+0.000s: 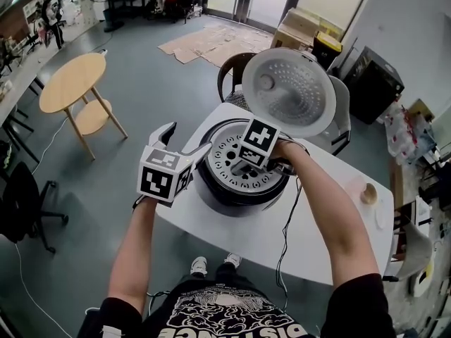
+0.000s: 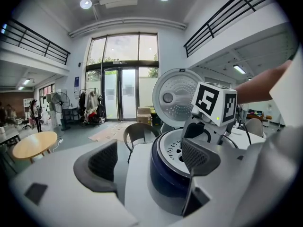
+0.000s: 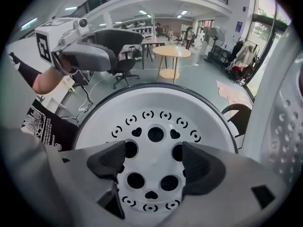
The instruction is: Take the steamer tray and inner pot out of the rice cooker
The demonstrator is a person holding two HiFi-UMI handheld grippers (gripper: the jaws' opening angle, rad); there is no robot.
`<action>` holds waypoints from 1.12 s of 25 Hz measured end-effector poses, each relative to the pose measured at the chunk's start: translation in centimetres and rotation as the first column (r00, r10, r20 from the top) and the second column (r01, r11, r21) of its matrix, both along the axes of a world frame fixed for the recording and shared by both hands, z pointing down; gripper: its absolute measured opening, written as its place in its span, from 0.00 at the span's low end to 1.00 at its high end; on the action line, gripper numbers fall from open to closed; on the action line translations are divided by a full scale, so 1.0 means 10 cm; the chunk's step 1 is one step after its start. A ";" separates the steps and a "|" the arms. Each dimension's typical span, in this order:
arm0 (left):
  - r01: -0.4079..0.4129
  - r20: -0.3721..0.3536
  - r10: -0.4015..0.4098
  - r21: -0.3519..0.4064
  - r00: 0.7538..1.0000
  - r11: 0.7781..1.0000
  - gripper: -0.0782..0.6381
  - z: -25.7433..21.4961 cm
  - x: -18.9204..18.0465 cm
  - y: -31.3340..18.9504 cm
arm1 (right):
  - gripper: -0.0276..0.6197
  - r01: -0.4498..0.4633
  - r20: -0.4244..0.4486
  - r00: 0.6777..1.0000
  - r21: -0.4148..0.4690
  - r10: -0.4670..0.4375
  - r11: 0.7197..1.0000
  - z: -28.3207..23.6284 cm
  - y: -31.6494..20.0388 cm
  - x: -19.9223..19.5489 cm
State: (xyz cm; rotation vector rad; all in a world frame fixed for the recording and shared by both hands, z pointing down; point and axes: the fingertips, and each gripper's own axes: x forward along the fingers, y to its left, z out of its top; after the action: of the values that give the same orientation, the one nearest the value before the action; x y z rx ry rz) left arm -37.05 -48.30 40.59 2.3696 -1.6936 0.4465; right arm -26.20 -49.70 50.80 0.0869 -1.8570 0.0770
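Hovering over the open rice cooker (image 1: 232, 197), both claws are in play on the white desk (image 1: 320, 241). The left claw (image 1: 183, 141) sits at the cooker's nine o'clock with its jaws spread wide. It grips nothing, and its inner jaw is just beside the dark cooker wall. The right claw (image 3: 156, 167) points steeply down over the steamer tray (image 3: 156, 119), jaws wide and straddling the ring of round holes at the tray's middle. Whether its pads touch the plastic is hard to call from here. The tray is seated in the cooker's mouth, white with heart-shaped and round holes. The inner pot would be under it, and I can't make it out. At one o'clock the lid (image 1: 292, 90) stands open. Past it, at twelve, a dark chair (image 1: 231, 72) is tucked against the desk. Out at ten o'clock stands a round wooden table (image 1: 70, 83), with flattened cardboard (image 1: 211, 41) on the floor at eleven.
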 end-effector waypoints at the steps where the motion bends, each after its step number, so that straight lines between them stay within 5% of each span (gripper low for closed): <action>1: 0.005 0.000 -0.005 0.001 1.000 1.000 0.69 0.00 -0.01 0.00 | 0.64 -0.002 -0.017 1.000 -0.006 0.002 1.000 0.02 -0.01 0.02; 18: 0.031 0.006 -0.031 0.001 1.000 1.000 0.69 0.01 -0.29 0.07 | 0.52 -0.008 -0.121 0.993 -0.066 0.000 0.998 0.18 0.02 -0.10; 28: 0.009 -0.015 -0.009 0.016 1.000 1.000 0.69 -0.21 -0.16 0.18 | 0.50 0.028 -0.124 0.992 -0.030 -0.031 0.999 -0.33 0.12 0.05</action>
State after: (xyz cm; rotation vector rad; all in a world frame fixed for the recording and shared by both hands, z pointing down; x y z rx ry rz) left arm -38.65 -46.46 38.50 2.3698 -1.7075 0.4137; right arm -25.74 -48.52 47.50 0.0433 -1.7320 0.0758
